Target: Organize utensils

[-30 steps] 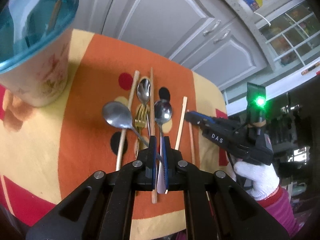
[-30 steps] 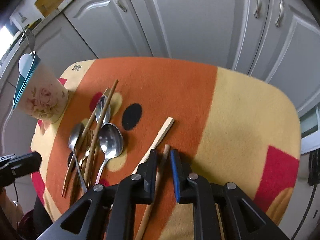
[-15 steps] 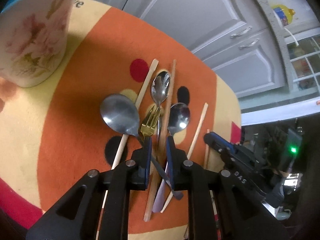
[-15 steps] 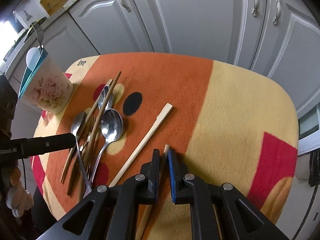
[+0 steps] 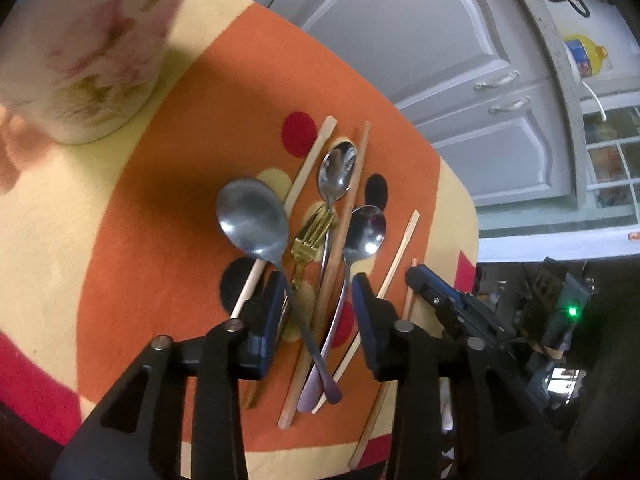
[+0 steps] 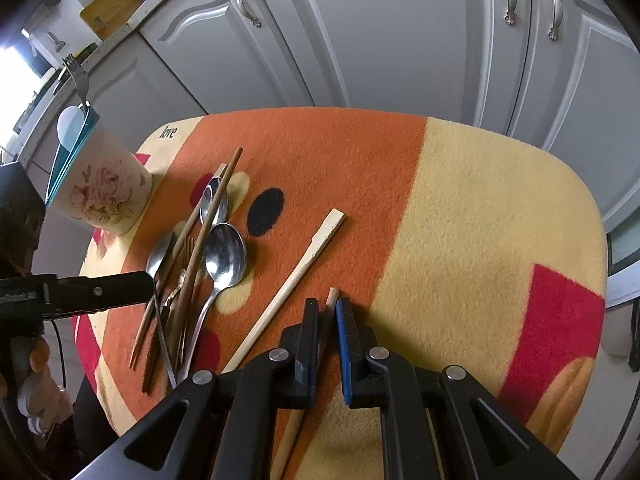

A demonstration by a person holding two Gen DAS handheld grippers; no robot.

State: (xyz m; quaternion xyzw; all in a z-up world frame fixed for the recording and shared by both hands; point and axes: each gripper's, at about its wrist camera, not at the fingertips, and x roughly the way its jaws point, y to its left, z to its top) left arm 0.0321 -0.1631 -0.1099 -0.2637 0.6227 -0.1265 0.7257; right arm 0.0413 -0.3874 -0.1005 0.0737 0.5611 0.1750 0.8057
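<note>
Spoons (image 5: 253,218): polished metal, mirror-bright.
Fork (image 5: 310,236): gold-toned, glossy.
Chopsticks (image 6: 298,272): matt wood.
Cloth (image 6: 480,216): fuzzy, napped.
Cup (image 6: 105,196): smooth floral, maybe ceramic.

Cloth-covered table (image 6: 480,208): floral cup (image 6: 102,196), spoons (image 6: 224,256), fork (image 5: 310,236), chopsticks (image 6: 296,276).

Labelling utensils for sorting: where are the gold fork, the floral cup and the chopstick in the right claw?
gold fork (image 5: 310,236), left wrist view, tines.
floral cup (image 6: 105,192), right wrist view, side wall.
chopstick (image 6: 331,295), right wrist view, tip.
</note>
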